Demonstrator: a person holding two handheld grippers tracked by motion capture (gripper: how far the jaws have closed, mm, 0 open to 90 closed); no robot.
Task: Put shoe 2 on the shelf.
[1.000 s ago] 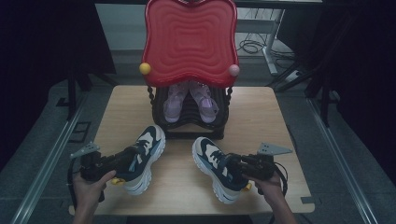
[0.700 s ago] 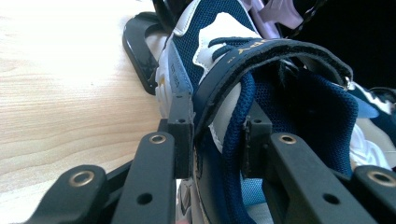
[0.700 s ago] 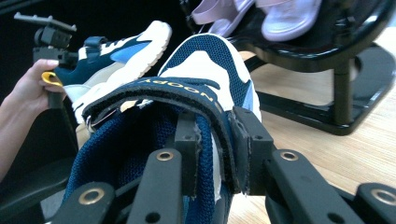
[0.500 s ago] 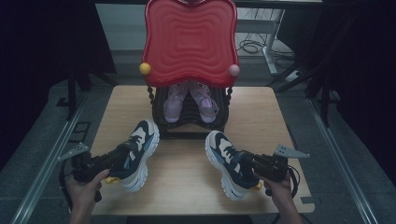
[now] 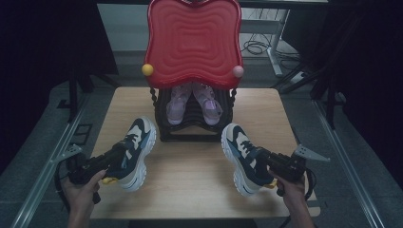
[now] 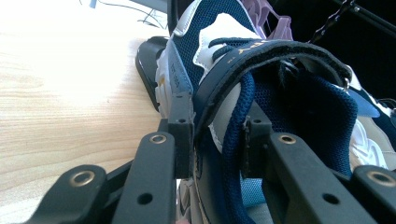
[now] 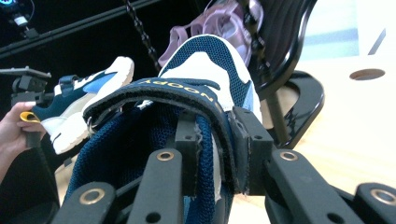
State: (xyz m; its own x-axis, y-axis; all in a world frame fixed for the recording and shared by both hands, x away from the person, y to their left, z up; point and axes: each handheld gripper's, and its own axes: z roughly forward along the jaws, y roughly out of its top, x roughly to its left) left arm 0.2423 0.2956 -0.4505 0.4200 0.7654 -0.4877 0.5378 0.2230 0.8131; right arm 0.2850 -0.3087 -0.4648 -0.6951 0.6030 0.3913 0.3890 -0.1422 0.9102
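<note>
Jaws of the left gripper [image 6: 212,149] are pinching the strap side of the left sneaker [image 5: 134,152], one jaw outside and one inside the opening. Jaws of the right gripper [image 7: 215,154] are pinching the collar of the right sneaker [image 5: 242,156] in the same way. Both sneakers are on the wooden bench [image 5: 190,190], well apart, their toes pointing to the black rack [image 5: 164,130]. On this rack stands a pair of purple sandals [image 5: 192,102], under a red tray [image 5: 192,42].
</note>
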